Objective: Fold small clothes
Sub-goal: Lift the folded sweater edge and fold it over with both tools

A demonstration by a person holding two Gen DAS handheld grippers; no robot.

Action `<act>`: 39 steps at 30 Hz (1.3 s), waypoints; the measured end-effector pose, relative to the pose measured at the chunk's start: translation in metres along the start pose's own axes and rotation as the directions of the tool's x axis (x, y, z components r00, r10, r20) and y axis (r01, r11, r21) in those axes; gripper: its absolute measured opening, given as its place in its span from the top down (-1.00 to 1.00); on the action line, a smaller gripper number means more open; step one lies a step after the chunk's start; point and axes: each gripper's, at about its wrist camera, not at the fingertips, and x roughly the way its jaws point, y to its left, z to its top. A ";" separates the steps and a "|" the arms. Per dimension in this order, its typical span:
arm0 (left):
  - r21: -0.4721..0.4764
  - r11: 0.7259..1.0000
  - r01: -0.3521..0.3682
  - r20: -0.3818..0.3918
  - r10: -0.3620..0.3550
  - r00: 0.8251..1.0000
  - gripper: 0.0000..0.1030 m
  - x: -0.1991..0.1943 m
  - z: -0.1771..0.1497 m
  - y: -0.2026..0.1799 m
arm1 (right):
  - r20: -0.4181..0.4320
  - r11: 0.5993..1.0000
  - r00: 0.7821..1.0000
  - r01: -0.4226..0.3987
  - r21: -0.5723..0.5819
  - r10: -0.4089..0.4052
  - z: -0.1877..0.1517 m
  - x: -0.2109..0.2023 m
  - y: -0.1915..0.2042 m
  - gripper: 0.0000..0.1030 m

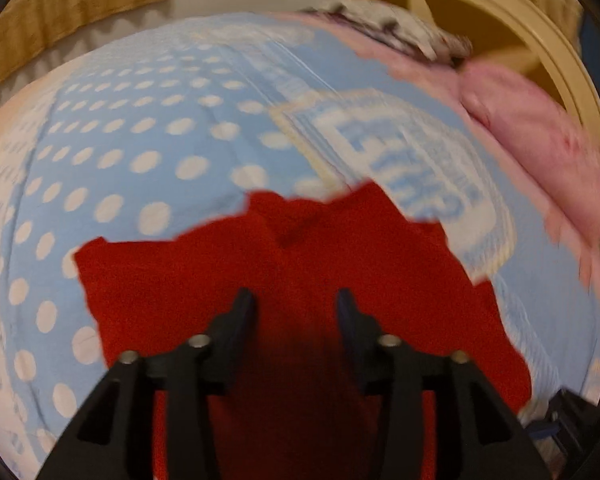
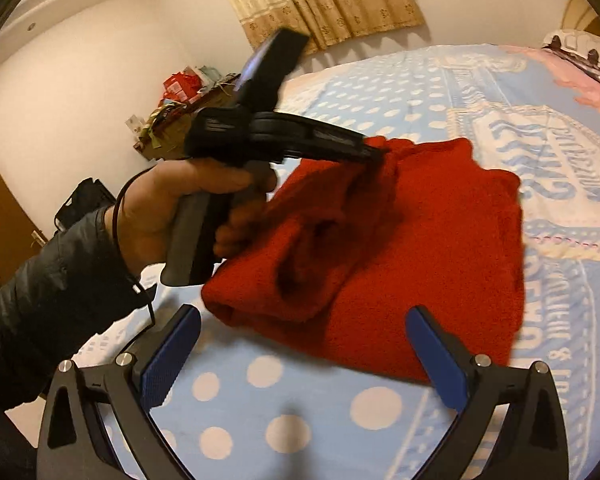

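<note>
While the left wrist view was blurred, it showed the left gripper (image 1: 296, 300) low in the frame over a red garment (image 1: 284, 280), its jaws partly apart with nothing pinched between the tips. The garment filled the lower middle of the picture, lying on a blue spotted sheet (image 1: 140, 128), and a pink pillow (image 1: 540, 152) sat at the upper right. Any new grip from here would have done best on a clean edge of the cloth, not the bunched middle.

Across in the right wrist view, the right gripper (image 2: 304, 344) stood at the bottom of the frame with its blue pads wide apart and empty, just short of the garment's near edge. The garment (image 2: 420, 260) lay centre right, already doubled over, with a loose rumpled fold running down its left half. A hand (image 2: 172, 200) at centre left held the left gripper (image 2: 374, 148), whose tips reached the garment's upper edge; whether they touched it I could not tell. That rumple probably needed smoothing flat before the next fold, with both tools taking matching corners.
</note>
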 end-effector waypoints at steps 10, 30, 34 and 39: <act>0.098 0.960 -0.261 -0.045 0.267 0.963 -0.11 0.006 -0.005 -0.017 | -0.024 0.999 0.999 0.042 -0.003 -0.042 -0.005 0.013 0.002 -0.98; 0.045 0.973 -0.228 0.004 0.228 0.974 0.72 -0.003 0.001 -0.008 | -0.014 0.999 0.999 0.037 -0.020 -0.038 0.004 0.019 0.014 -0.27; 0.008 0.980 -0.197 0.061 0.196 0.979 0.73 -0.027 0.004 -0.002 | -0.004 0.999 1.000 0.012 -0.039 -0.012 0.016 0.029 0.021 0.32; -0.062 0.993 -0.104 0.141 0.112 0.984 0.74 -0.059 0.015 0.008 | 0.026 0.991 0.999 0.028 -0.130 -0.025 0.024 0.019 0.042 0.83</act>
